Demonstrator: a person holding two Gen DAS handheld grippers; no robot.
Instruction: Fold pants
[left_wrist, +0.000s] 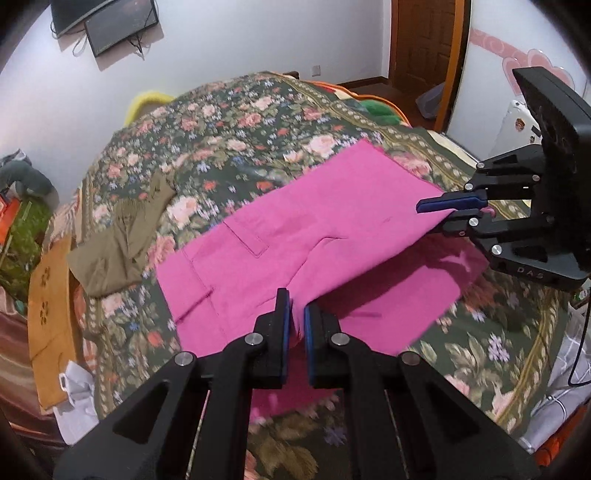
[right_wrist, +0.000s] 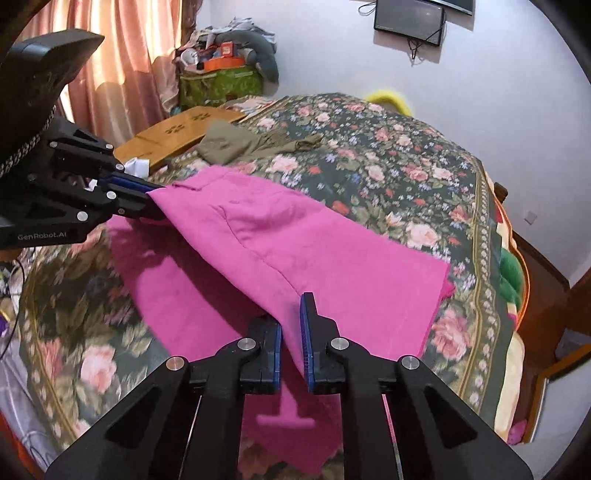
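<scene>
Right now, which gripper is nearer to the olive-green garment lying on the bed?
Left. The left gripper holds the pink pants on the side where the olive-green garment lies; the right gripper grips the pants' opposite end, farther away.

Bedspread (left_wrist: 236, 155) pattern near the bottom is all smeared, and the lifted pink pants (left_wrist: 332, 221) cover their own lower layer plus the bed underneath.
</scene>
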